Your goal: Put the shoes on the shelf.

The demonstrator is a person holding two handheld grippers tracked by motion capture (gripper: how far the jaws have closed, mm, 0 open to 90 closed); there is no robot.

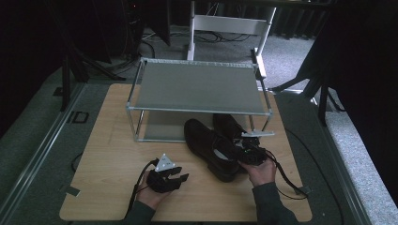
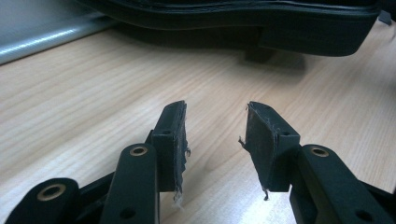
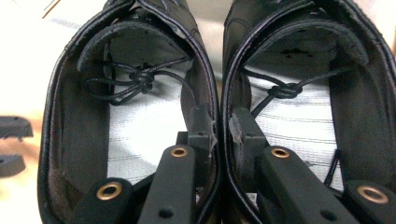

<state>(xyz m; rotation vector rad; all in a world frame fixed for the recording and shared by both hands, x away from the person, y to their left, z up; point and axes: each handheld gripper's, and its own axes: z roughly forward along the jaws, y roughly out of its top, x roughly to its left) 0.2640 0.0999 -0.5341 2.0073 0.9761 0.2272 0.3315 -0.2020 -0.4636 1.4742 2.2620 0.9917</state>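
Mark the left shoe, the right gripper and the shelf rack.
left shoe [image 1: 206, 145]: high view, on its upper beside the opening.
right gripper [image 3: 223, 128]: right gripper view, between fingertips pinching both shoes' inner walls.
shelf rack [image 1: 197, 86]: high view, top shelf surface.

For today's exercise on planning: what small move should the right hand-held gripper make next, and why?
Probably lift slightly. The right hand-held gripper pinches the inner walls of both black shoes together, which rest on the table before the rack.
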